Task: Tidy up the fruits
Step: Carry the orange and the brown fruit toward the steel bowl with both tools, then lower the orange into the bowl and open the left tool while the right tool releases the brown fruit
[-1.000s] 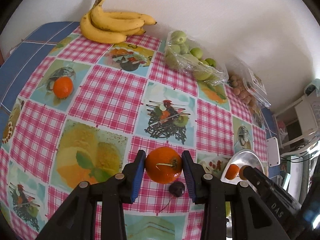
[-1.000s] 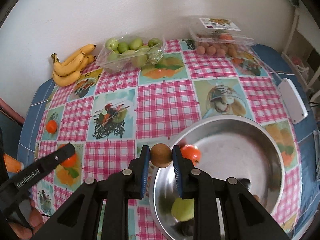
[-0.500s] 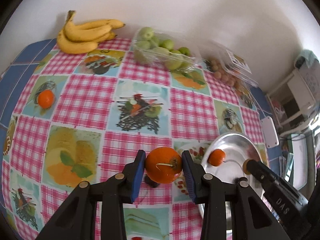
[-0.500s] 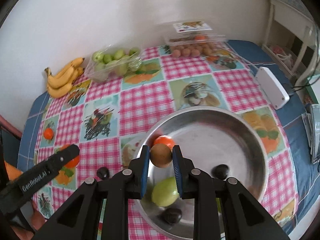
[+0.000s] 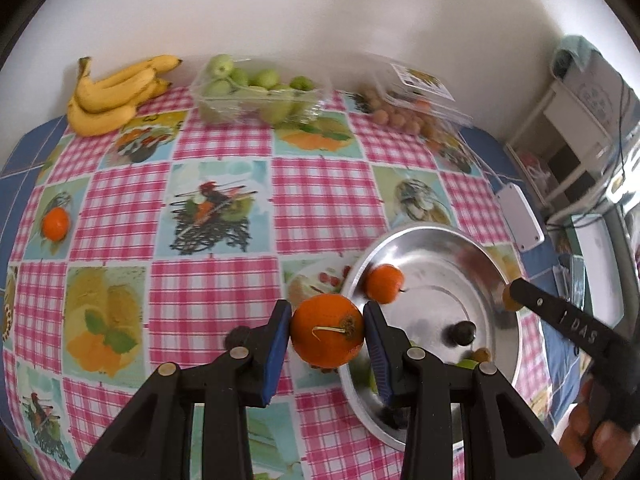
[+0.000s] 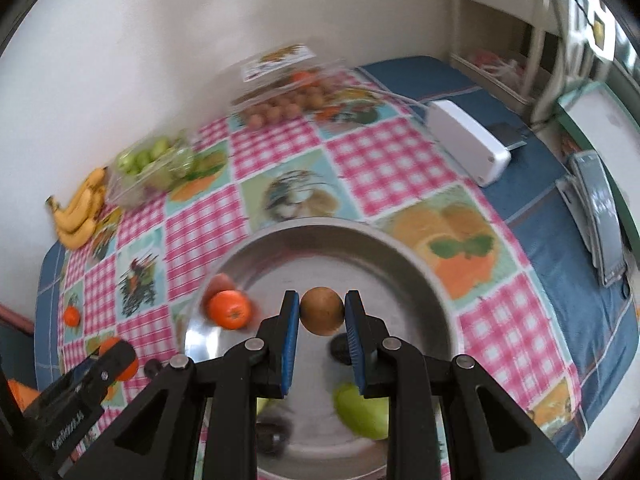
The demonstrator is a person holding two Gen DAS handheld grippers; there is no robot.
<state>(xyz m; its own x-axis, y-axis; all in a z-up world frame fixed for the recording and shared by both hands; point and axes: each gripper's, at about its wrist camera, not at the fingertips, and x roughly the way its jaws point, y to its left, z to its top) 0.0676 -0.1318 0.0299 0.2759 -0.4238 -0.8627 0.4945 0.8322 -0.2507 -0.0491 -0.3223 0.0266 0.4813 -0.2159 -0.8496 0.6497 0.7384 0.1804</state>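
right hand-held gripper [image 6: 322, 316] pinches brown round fruit [image 6: 322, 311], directly above steel bowl [image 6: 436, 276] interior | left hand-held gripper [image 5: 326, 334] pinches orange [image 5: 327, 331], at bowl's near-left rim, bowl rightward | right nearer drop

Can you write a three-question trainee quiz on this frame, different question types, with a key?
1. True or false: the left gripper is shut on the orange.
2. What does the right gripper hold? A) a banana B) a round brown fruit C) a green apple
3. Fill in: the small orange fruit lying loose in the metal bowl sits near its ____ rim in the right wrist view.

Key: 1 true; 2 B; 3 left.
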